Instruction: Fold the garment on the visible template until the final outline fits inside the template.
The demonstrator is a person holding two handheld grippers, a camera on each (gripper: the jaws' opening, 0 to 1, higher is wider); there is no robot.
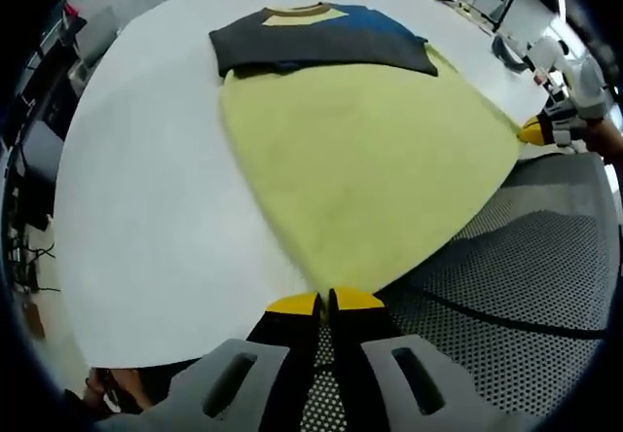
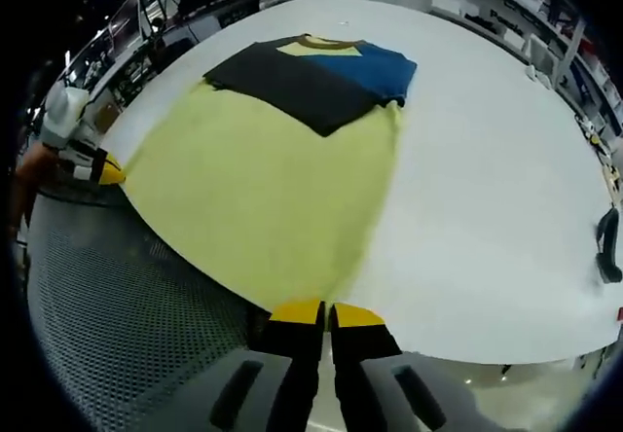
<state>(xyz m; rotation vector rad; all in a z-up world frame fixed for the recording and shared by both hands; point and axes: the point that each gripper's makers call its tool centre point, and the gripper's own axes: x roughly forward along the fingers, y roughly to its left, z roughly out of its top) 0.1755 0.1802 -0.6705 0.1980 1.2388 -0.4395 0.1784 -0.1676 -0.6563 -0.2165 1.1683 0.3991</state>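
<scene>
A garment lies spread on the white table (image 1: 146, 208): its body is yellow (image 1: 370, 160) (image 2: 253, 189). Its top part is dark grey and blue (image 1: 321, 41) (image 2: 311, 74) with a brown collar at the far end. My left gripper (image 1: 326, 302) is shut on one near corner of the yellow hem at the table's edge. My right gripper (image 2: 326, 312) is shut on the other near corner. Each gripper also shows in the other's view, the right gripper (image 1: 537, 131) at the right and the left gripper (image 2: 105, 171) at the left, with the hem stretched between them.
Grey perforated flooring (image 1: 526, 286) (image 2: 107, 306) lies below the table's near edge. A black object (image 2: 608, 247) rests near the table's right rim. Desks, monitors and shelves (image 2: 185, 4) ring the table in the background.
</scene>
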